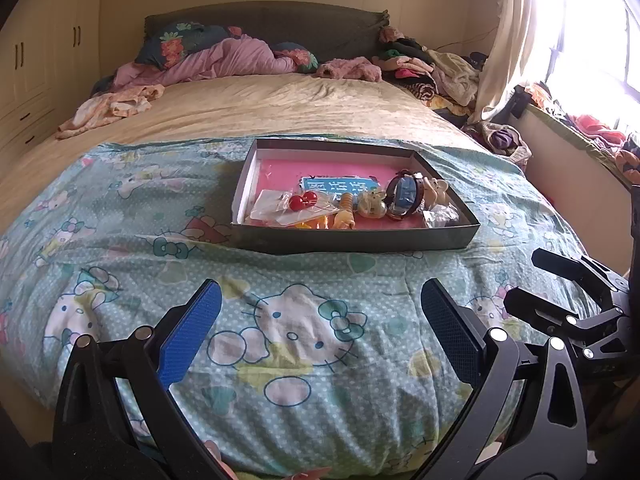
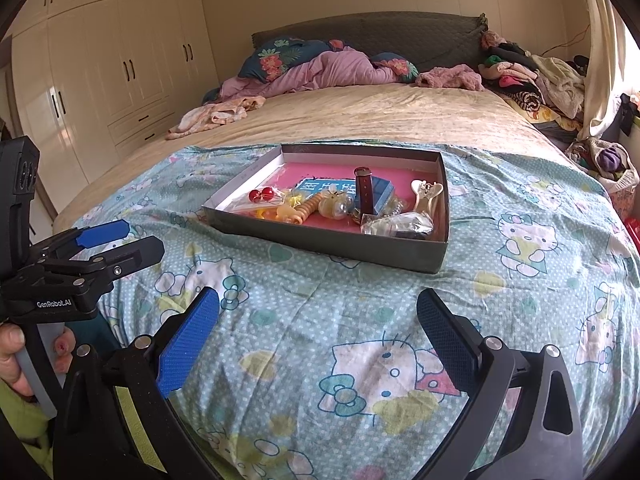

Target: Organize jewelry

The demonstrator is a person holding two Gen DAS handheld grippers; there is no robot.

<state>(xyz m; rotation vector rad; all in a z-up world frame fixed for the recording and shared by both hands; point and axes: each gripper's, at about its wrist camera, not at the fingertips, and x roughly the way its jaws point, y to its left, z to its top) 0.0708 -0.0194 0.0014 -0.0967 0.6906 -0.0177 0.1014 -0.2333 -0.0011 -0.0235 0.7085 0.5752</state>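
Observation:
A shallow grey box (image 1: 352, 238) (image 2: 320, 240) with a pink floor sits on the Hello Kitty quilt (image 1: 296, 320). Inside lie a red cherry hair tie (image 1: 303, 200) (image 2: 261, 195), an orange spiral tie (image 1: 346, 202) (image 2: 308, 208), a brown-strapped watch (image 1: 404, 194) (image 2: 365, 192) on a blue cushion, a cream clip (image 1: 434, 190) (image 2: 426, 192) and small clear bags (image 2: 396, 224). My left gripper (image 1: 320, 320) (image 2: 120, 240) hovers open and empty in front of the box. To its right, my right gripper (image 2: 320, 312) (image 1: 536, 284) is also open and empty, short of the box.
The bed runs back to a grey headboard (image 1: 264, 24), with pink bedding and loose clothes (image 1: 424, 64) piled at the far end. White wardrobes (image 2: 112, 64) stand left. A curtain (image 1: 516, 40) and cluttered window ledge are right. A hand (image 2: 16, 356) holds the left gripper's handle.

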